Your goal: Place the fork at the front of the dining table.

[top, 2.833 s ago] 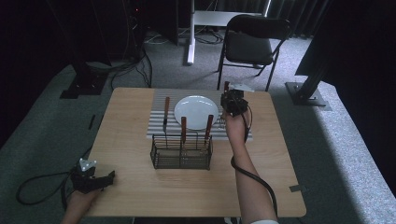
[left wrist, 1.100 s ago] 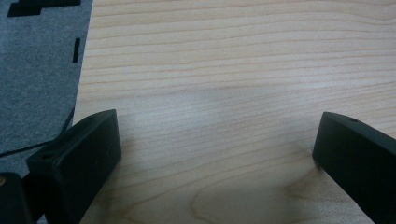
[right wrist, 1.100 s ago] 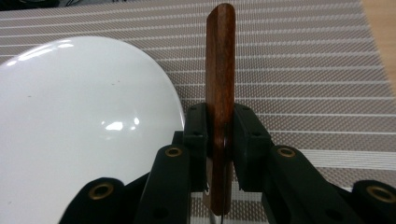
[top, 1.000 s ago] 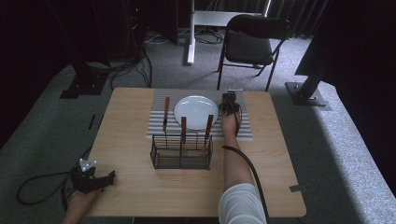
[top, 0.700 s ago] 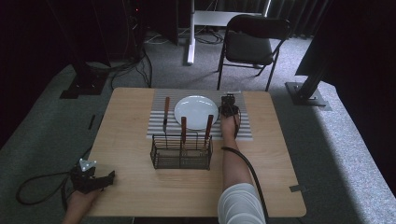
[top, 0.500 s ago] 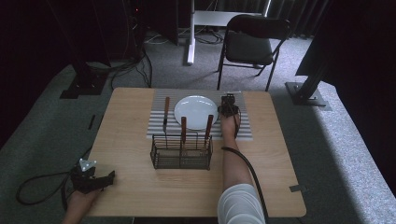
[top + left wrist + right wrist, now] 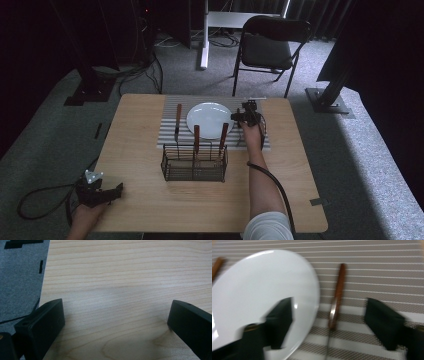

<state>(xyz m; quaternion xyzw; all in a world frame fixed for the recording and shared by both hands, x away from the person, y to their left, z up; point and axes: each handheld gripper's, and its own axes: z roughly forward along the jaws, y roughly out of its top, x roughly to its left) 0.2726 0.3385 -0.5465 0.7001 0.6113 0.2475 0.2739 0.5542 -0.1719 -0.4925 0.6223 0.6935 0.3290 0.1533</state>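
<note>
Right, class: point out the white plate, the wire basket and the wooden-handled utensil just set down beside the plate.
white plate (image 7: pixel 209 119), high view, bare centre.
wire basket (image 7: pixel 194 169), high view, front mesh wall.
wooden-handled utensil (image 7: pixel 339 287), right gripper view, middle of its handle.

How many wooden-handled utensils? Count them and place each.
4 utensils: one on the striped mat left of the plate, two upright in the wire caddy, one right of the plate between the open right tongs.

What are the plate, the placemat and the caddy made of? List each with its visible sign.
Plate: likely glazed ceramic, glossy white with highlights. Placemat: seemingly woven vinyl or fabric, with a mesh texture and stripes. Caddy: dark wire mesh, probably metal, see-through.
</note>
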